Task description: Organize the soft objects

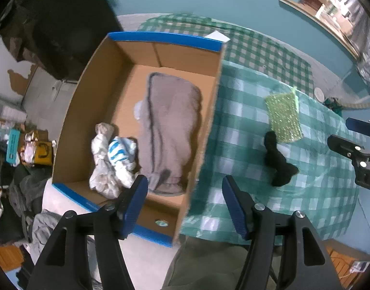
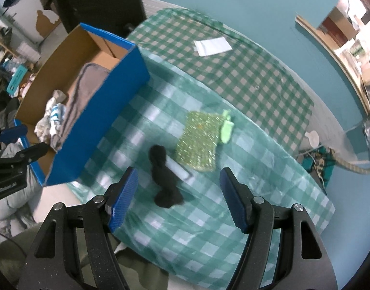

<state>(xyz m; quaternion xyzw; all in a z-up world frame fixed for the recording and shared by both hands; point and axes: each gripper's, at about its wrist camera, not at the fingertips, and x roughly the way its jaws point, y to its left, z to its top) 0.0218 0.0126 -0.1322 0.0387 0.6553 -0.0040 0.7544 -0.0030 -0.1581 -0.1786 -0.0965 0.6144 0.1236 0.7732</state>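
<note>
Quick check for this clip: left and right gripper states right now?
Left gripper: open, holding nothing, over the near edge of the cardboard box.
Right gripper: open, holding nothing, with the black sock lying on the tablecloth between its fingers.

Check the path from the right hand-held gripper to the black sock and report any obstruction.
Nothing visible blocks it. The right hand-held gripper is open above the checked tablecloth, with the black sock lying directly ahead between its fingers. The green sponge lies just beyond the sock.
</note>
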